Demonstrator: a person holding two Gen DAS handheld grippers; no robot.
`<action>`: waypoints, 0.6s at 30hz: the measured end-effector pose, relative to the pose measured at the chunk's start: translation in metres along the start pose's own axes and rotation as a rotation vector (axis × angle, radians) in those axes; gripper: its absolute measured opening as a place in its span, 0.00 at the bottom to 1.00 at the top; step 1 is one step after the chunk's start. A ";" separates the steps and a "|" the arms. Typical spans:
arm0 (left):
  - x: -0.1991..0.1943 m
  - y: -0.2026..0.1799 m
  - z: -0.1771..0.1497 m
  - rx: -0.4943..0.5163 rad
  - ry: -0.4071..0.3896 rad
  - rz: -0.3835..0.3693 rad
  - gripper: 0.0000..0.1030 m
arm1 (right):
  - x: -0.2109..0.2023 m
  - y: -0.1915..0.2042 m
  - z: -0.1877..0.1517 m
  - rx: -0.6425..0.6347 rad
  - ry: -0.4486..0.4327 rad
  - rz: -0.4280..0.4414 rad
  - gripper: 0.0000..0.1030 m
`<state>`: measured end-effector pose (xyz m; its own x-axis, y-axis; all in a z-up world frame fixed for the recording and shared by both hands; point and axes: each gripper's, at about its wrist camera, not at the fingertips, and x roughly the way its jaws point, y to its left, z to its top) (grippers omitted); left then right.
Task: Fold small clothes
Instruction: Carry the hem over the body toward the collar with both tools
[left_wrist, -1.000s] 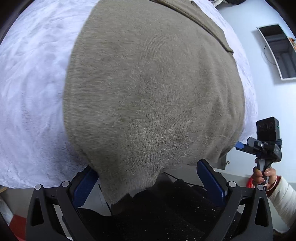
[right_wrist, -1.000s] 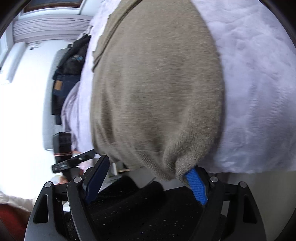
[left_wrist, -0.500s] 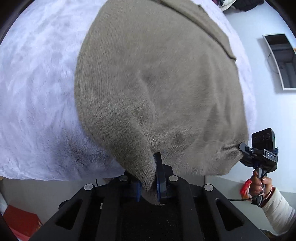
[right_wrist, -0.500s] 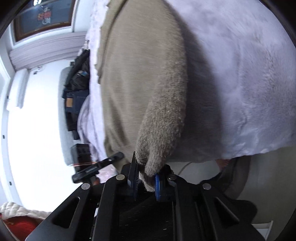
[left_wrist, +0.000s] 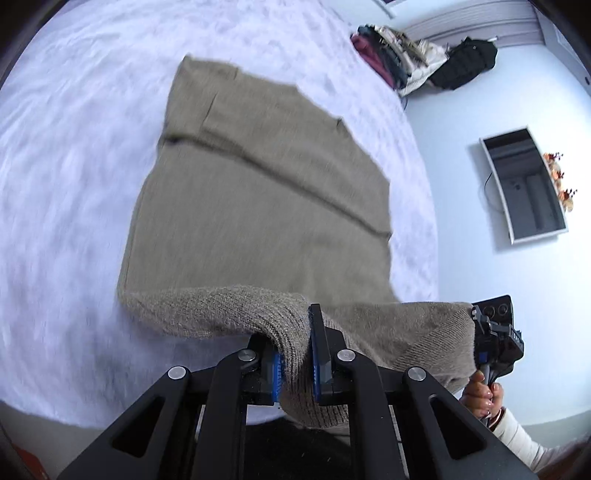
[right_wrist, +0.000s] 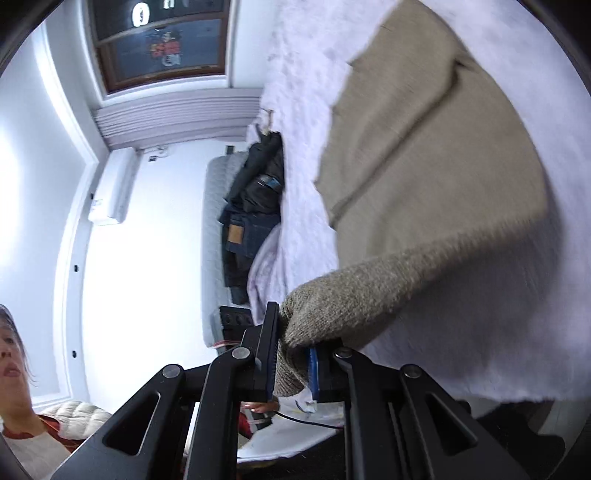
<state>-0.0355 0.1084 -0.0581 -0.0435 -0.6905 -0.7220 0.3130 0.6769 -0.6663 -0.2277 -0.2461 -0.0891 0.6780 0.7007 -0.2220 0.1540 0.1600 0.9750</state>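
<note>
A taupe knitted sweater (left_wrist: 258, 192) lies spread on a white fluffy bed cover (left_wrist: 74, 184). Its near hem is lifted off the bed and hangs between the two grippers. My left gripper (left_wrist: 295, 354) is shut on one corner of that hem, blue pads pressing the knit. In the left wrist view my right gripper (left_wrist: 480, 332) appears at the lower right, gripping the hem's other corner. The right wrist view shows the right gripper (right_wrist: 291, 354) shut on a bunched corner of the sweater (right_wrist: 424, 177), the rest still flat on the cover (right_wrist: 517, 332).
A pile of clothes and a black bag (left_wrist: 461, 62) sit on the floor beyond the bed. A wall screen (left_wrist: 524, 184) is at the right. Dark jeans and jackets (right_wrist: 251, 221) lie beside the bed. A person (right_wrist: 22, 406) in a white sleeve (left_wrist: 517, 435) stands at the bed's near edge.
Both grippers went from open around the hem to shut on its corners, then rose and drew back. The hem lifted off the bed and more of the sweater came into view.
</note>
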 end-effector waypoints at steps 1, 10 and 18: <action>-0.004 -0.002 0.010 0.002 -0.020 -0.010 0.12 | 0.003 0.008 0.009 -0.009 -0.008 0.015 0.14; 0.010 -0.010 0.146 0.044 -0.197 0.038 0.12 | 0.036 0.048 0.140 -0.062 -0.065 0.080 0.14; 0.111 0.048 0.218 0.015 -0.155 0.244 0.12 | 0.060 -0.039 0.255 0.076 -0.111 -0.054 0.14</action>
<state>0.1820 0.0085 -0.1298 0.1799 -0.5396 -0.8225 0.3107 0.8245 -0.4729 -0.0093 -0.3876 -0.1403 0.7420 0.6105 -0.2771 0.2438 0.1394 0.9598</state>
